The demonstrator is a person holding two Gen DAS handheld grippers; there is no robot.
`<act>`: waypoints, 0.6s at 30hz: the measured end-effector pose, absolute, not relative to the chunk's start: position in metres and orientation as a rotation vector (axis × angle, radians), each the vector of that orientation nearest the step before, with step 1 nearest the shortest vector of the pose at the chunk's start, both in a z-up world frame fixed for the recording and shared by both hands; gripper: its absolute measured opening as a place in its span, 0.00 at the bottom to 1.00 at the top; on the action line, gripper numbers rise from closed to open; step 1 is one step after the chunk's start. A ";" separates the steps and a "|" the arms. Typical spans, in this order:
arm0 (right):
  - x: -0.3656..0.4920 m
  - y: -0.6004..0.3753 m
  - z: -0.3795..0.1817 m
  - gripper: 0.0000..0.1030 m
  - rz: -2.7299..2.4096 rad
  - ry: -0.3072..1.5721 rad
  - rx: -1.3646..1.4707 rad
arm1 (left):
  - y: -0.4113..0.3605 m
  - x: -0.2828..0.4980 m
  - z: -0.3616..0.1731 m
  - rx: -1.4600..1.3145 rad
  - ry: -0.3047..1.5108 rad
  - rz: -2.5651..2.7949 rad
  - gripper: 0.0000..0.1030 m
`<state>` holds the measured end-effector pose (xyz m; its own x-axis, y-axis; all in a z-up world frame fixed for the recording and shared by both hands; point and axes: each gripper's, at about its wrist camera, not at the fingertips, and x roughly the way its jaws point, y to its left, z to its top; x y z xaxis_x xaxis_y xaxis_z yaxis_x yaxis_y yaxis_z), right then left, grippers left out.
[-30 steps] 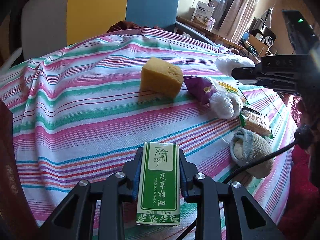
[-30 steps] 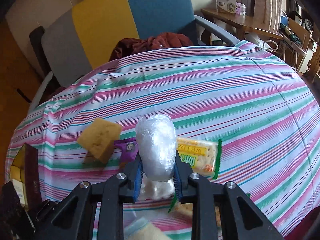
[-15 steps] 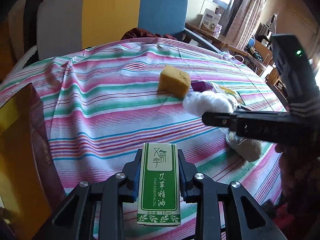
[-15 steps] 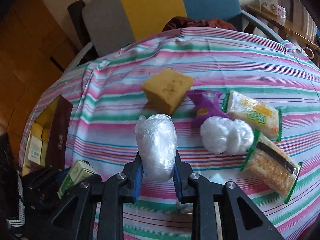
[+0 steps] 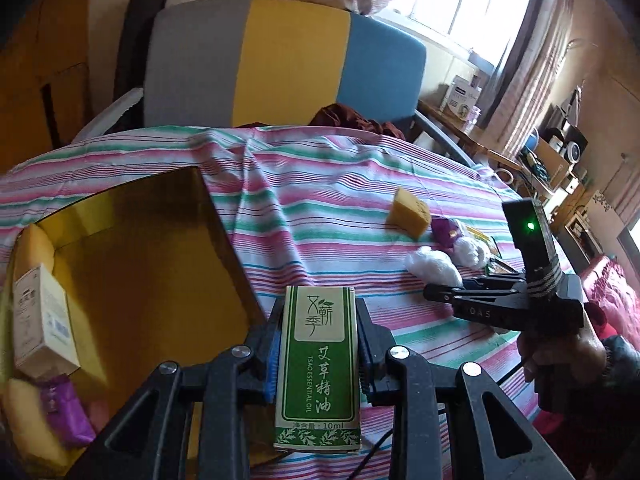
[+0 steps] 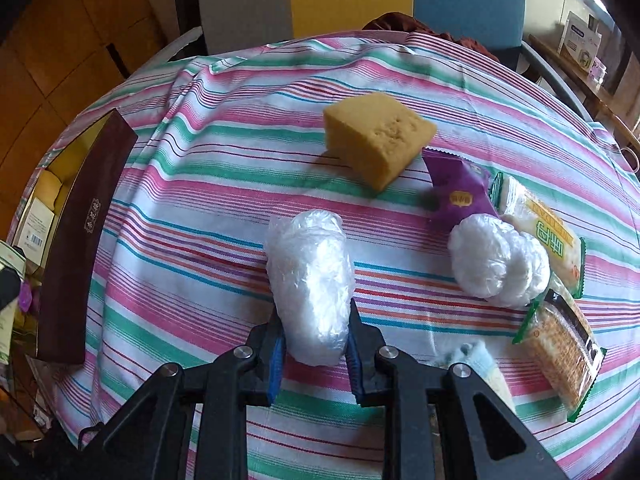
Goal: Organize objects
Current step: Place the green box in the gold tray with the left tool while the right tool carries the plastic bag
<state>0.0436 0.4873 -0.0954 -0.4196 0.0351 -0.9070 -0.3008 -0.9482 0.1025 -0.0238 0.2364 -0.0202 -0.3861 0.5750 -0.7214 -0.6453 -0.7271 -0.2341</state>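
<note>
My left gripper point(image 5: 318, 344) is shut on a green essential oil box point(image 5: 319, 364), held above the striped tablecloth next to the right edge of an open yellow-lined box point(image 5: 132, 264). That box holds a white carton point(image 5: 42, 320) and a purple packet point(image 5: 66, 412). My right gripper point(image 6: 314, 344) is shut on a white plastic-wrapped bundle point(image 6: 310, 280) above the cloth; it also shows in the left wrist view point(image 5: 432, 266). The open box's dark wall point(image 6: 80, 240) lies to the left in the right wrist view.
On the cloth lie a yellow sponge point(image 6: 376, 136), a purple packet point(image 6: 458, 196), a second white wrapped bundle point(image 6: 496, 266), two cracker packs point(image 6: 540, 232) point(image 6: 560, 352) and a sock point(image 6: 484, 364). A grey, yellow and blue chair point(image 5: 280, 64) stands behind the table.
Both grippers have swung left toward the open box while keeping their loads. The box now fills the left of the left wrist view.
</note>
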 end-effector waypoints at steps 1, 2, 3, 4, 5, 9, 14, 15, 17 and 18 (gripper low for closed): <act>0.043 0.487 -0.095 0.24 2.462 0.368 -1.566 | 0.227 -0.030 -0.020 -1.076 0.091 2.157 0.30; 0.043 0.487 -0.095 0.24 2.462 0.366 -1.567 | 0.218 -0.037 -0.020 -1.088 0.071 2.177 0.30; 0.043 0.486 -0.095 0.24 2.461 0.364 -1.566 | 0.209 -0.043 -0.020 -1.101 0.053 2.196 0.30; 0.043 0.486 -0.095 0.24 2.460 0.363 -1.566 | 0.199 -0.051 -0.020 -1.114 0.035 2.220 0.30; 0.043 0.486 -0.095 0.24 2.459 0.363 -1.565 | 0.188 -0.059 -0.020 -1.127 0.022 2.240 0.30; 0.041 0.483 -0.096 0.24 2.460 0.338 -1.574 | 0.153 -0.098 -0.023 -1.197 -0.031 2.284 0.30; 0.040 0.482 -0.097 0.24 2.461 0.331 -1.573 | 0.127 -0.148 -0.024 -1.232 -0.035 2.358 0.30; 0.040 0.482 -0.096 0.24 2.461 0.332 -1.574 | 0.124 -0.157 -0.025 -1.243 -0.039 2.357 0.30; 0.040 0.483 -0.096 0.24 2.461 0.332 -1.573 | 0.121 -0.175 -0.031 -1.268 -0.048 2.380 0.30; 0.040 0.482 -0.096 0.24 2.461 0.333 -1.573 | 0.121 -0.182 -0.034 -1.282 -0.043 2.384 0.30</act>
<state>0.0400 0.4821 -0.0963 -0.4127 0.0480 -0.9096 -0.2879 -0.9543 0.0803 -0.1822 0.1206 -0.0340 -0.4792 0.3850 -0.7887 -0.3561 -0.9066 -0.2262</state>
